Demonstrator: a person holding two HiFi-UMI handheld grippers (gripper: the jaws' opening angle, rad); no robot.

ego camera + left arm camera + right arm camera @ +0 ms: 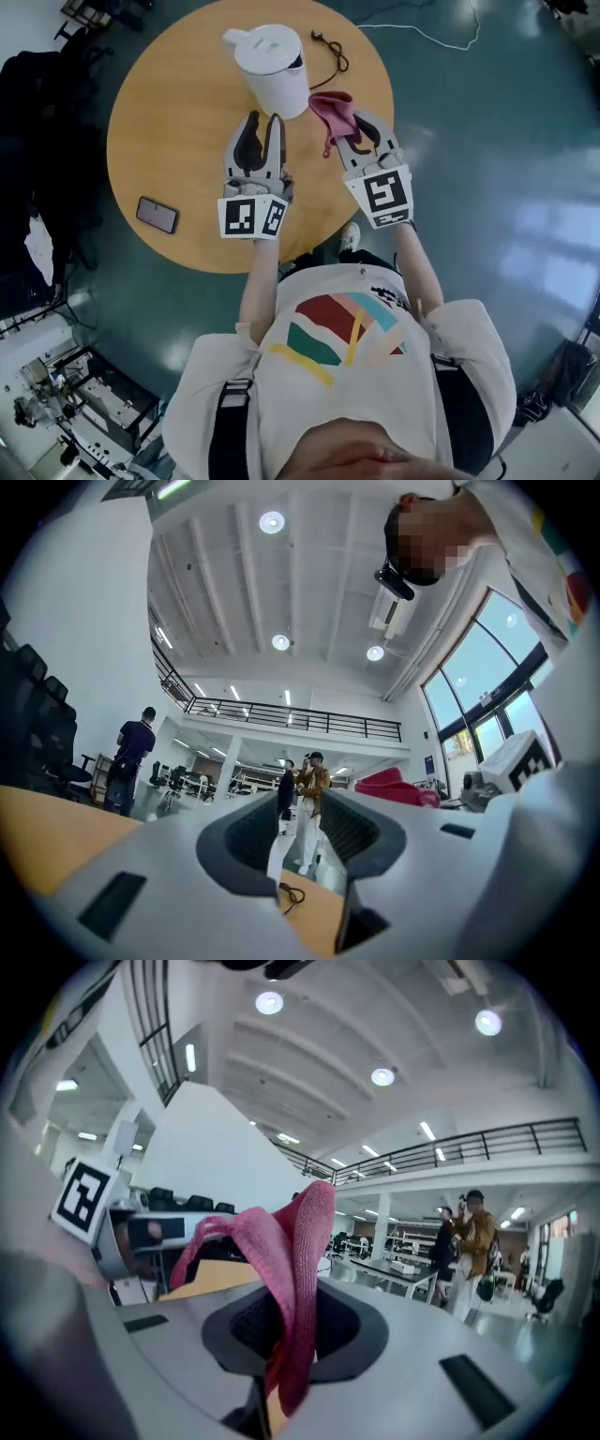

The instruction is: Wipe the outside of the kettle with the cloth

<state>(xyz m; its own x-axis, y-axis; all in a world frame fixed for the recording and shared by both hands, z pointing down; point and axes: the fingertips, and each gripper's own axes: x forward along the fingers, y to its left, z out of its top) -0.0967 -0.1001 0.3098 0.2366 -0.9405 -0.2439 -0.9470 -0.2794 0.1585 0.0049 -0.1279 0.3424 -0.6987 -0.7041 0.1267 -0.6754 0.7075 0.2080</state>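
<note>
1. While the cloth (332, 111) is clamped by the right gripper (359, 131), the left gripper (264, 122) is held parted, empty; wiping is judged unstarted.
2. Contact is needed with the kettle (272, 67), at the cloth's ten o'clock.

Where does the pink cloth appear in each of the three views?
Head view: pink cloth right of the white kettle, in the right gripper.
Left gripper view: right of centre, a red-pink shape, probably it.
Right gripper view: centre, clamped between the jaws.
Shared landmark: the round wooden table.
</note>
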